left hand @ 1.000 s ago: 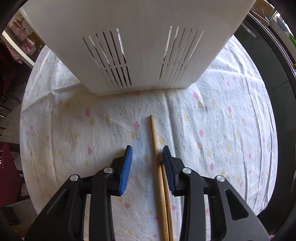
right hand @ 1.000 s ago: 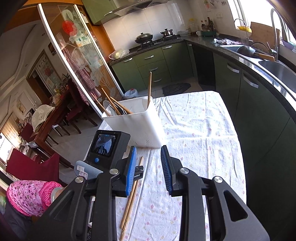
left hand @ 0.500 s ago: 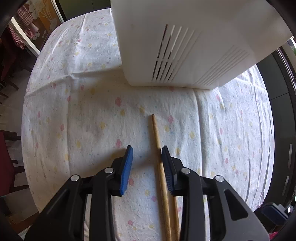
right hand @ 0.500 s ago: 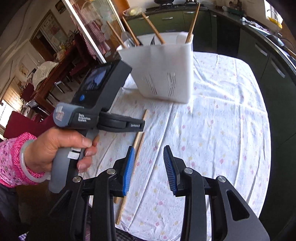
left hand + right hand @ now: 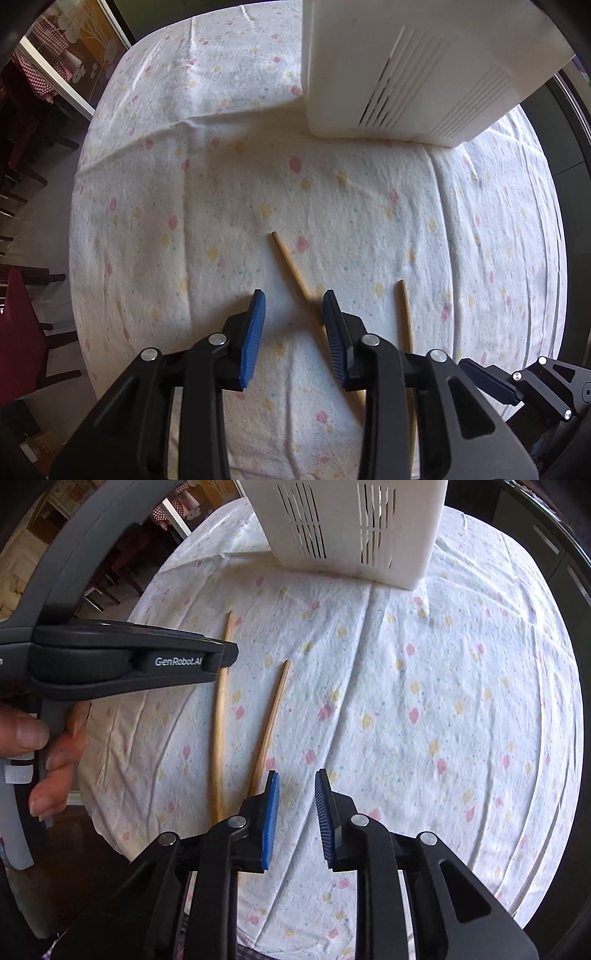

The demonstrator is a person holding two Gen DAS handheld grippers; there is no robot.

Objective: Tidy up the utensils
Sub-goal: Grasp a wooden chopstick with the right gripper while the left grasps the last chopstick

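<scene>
Two wooden chopsticks lie on the flowered tablecloth. In the left wrist view one chopstick (image 5: 291,269) runs diagonally under my open left gripper (image 5: 293,321), its tip ahead of the jaws; the other chopstick (image 5: 404,314) lies just right of the right finger. In the right wrist view the same two chopsticks (image 5: 219,716) (image 5: 271,723) lie left of my open, empty right gripper (image 5: 297,805). The white slotted utensil holder (image 5: 413,66) stands beyond them at the far side, also in the right wrist view (image 5: 354,528).
The left hand-held gripper body (image 5: 122,661) crosses the left side of the right wrist view above the chopsticks. The right gripper's fingers (image 5: 517,387) show at the lower right of the left wrist view. Table edge and dark chairs (image 5: 22,332) lie to the left.
The chopsticks, side by side before, now lie apart in a V. My left gripper has swung left of the holder. My right gripper has dropped low toward the table beside the chopsticks.
</scene>
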